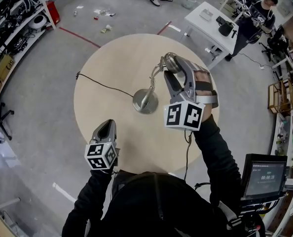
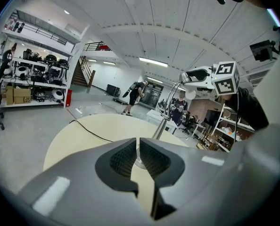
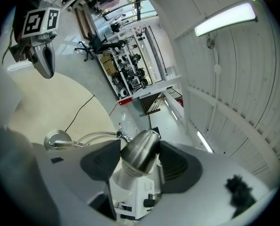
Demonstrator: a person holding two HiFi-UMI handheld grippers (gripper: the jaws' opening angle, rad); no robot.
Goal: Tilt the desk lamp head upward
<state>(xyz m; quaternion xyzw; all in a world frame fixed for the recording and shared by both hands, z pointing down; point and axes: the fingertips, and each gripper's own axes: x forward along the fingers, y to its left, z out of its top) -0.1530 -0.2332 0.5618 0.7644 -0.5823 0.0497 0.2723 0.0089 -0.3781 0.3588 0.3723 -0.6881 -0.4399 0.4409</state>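
Indoors, one round table on a grey workshop floor carries one lamp. The right tongs grip its head; the left tongs, closed and empty, hang short of its base.

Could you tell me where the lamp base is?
Head view: the lamp base stands near the table centre, just left of the right hand-held gripper.

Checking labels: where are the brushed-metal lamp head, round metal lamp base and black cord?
brushed-metal lamp head (image 3: 139, 150), right gripper view, side of its shade.
round metal lamp base (image 1: 141, 105), head view, disc top.
black cord (image 1: 103, 85), head view, mid-run.
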